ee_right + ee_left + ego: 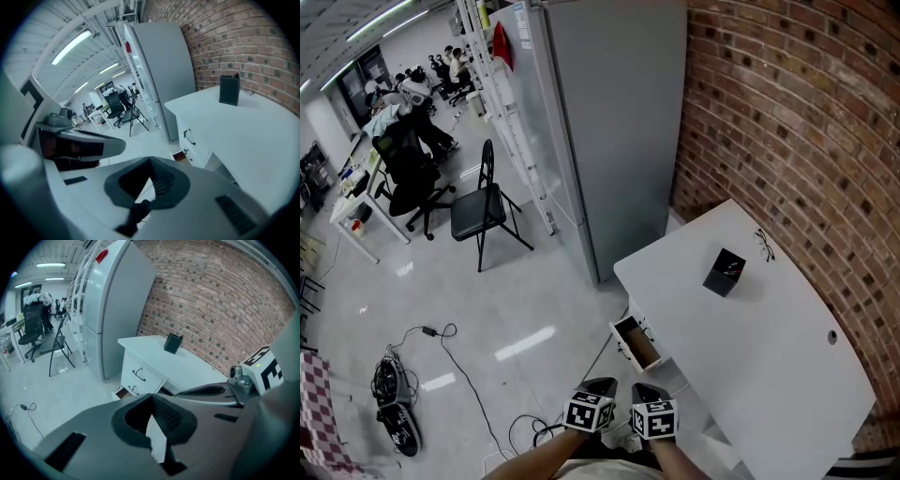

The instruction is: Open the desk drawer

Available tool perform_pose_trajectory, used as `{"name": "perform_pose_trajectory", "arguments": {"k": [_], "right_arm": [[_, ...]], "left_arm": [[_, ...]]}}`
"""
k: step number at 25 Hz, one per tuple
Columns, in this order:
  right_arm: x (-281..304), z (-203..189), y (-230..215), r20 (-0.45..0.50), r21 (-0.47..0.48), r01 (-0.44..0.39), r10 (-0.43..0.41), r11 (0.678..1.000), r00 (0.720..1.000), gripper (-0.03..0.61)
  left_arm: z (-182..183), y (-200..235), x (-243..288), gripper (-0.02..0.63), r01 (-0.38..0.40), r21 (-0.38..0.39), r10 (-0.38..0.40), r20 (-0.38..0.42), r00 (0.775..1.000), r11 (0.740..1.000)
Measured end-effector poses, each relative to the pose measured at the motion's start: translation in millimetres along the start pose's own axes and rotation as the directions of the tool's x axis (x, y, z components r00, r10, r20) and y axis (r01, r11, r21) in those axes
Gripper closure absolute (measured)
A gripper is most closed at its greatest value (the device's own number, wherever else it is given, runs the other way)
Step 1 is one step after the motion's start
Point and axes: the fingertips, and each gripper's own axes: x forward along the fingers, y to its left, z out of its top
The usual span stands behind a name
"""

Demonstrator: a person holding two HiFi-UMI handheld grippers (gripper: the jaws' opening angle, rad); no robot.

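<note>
The white desk (769, 356) stands against the brick wall at the right. Its lower drawer (636, 342) is pulled out, showing a brown inside; in the left gripper view the same drawer (123, 392) sticks out under the closed upper drawer (139, 375). The right gripper view shows both handles, the upper drawer (189, 137) closed and the lower drawer (180, 156) out. My left gripper (598, 385) and right gripper (649, 390) hang side by side near my body, short of the desk. Both are shut and empty: left gripper (152, 396), right gripper (150, 162).
A black box (724, 272) and a pair of glasses (764, 246) lie on the desk top. A tall grey cabinet (609, 122) stands just beyond the desk. A black folding chair (478, 211) and cables (394, 384) occupy the floor to the left. People sit far back.
</note>
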Motion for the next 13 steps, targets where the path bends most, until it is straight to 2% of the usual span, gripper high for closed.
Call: {"name": "perform_pose_trajectory", "arguments": {"k": [13], "right_arm": [[17.2, 11.5, 3.1, -0.012, 0.024, 0.005, -0.004, 1.0, 1.0, 0.563]], "left_arm": [[13.5, 16.2, 7.8, 0.606, 0.028, 0.016, -0.027, -0.023, 0.999, 0.999]]}}
